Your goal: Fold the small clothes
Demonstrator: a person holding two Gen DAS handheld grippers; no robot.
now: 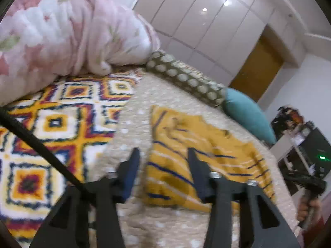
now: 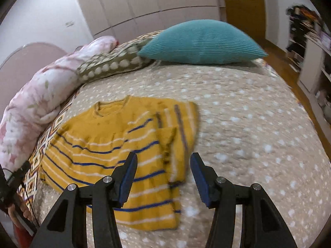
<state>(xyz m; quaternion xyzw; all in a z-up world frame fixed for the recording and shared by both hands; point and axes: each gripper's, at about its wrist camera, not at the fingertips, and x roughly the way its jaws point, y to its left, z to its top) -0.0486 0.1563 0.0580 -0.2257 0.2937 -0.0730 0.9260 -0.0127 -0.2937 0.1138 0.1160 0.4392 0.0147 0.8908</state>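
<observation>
On the beige dotted bedspread (image 2: 238,111) lies a mustard striped child's sweater (image 2: 115,157), one side folded over. Above it, the left gripper (image 1: 163,155) and right gripper (image 2: 163,159) hover with jaws spread, empty.

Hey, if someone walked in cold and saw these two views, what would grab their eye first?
The mustard striped sweater lying on the dotted beige bedspread, one sleeve folded across it. Behind it sits a teal pillow, and a bright geometric blanket lies to the sweater's left. Both grippers, left and right, hover open.
</observation>
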